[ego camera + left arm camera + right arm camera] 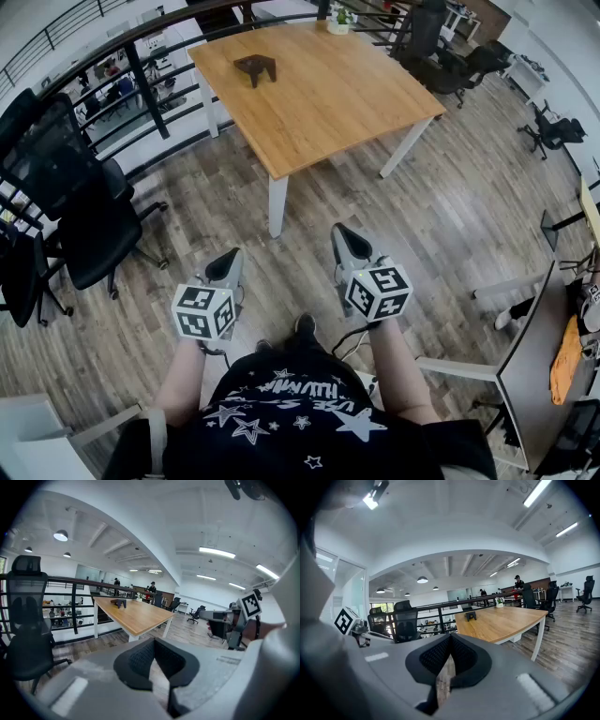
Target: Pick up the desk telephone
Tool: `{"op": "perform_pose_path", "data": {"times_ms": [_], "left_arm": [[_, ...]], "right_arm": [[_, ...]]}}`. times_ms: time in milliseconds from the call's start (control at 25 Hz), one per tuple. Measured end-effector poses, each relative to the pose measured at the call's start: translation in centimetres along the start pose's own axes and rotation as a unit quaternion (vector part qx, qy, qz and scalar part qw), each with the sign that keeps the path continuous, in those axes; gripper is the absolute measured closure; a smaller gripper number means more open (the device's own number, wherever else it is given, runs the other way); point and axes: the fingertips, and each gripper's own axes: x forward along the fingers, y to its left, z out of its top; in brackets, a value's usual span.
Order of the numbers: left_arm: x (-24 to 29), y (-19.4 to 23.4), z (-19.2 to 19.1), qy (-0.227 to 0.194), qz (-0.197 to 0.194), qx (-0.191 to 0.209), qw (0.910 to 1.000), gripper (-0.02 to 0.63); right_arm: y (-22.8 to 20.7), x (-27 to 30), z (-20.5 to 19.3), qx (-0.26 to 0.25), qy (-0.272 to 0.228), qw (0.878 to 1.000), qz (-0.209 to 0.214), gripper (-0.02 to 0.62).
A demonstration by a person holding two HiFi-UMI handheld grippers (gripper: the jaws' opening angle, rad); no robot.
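The desk telephone (256,67) is a small dark object on the far left part of a wooden table (328,103), well ahead of both grippers. It also shows small in the left gripper view (119,603) and the right gripper view (470,616). My left gripper (225,267) and right gripper (349,242) hang side by side over the wood floor, short of the table's near corner. Both point toward the table and slightly down. The left gripper's pads (140,656) meet at the tip, and the right gripper's pads (461,654) do too. Neither gripper holds anything.
Black office chairs (84,206) stand at the left beside a dark railing (141,75). More chairs (441,47) sit beyond the table's far right side, and a small plant (337,21) is on its far edge. A dark desk (534,375) with an orange item lies at the right.
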Motion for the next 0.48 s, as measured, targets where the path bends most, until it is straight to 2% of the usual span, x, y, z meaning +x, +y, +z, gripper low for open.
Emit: {"op": "perform_pose_path", "data": {"times_ms": [240,480], "left_arm": [[-1.3,0.6,0.2,-0.009,0.011,0.002,0.9999,0.604],[-3.0,2.7,0.1,-0.014,0.026,-0.010,0.9995,0.604]], "right_arm": [[0.7,0.5,-0.3,-0.002,0.013,1.000,0.012,0.598],[2.7,2.7,1.1,-0.015,0.009,0.999,0.031,0.598]]}}
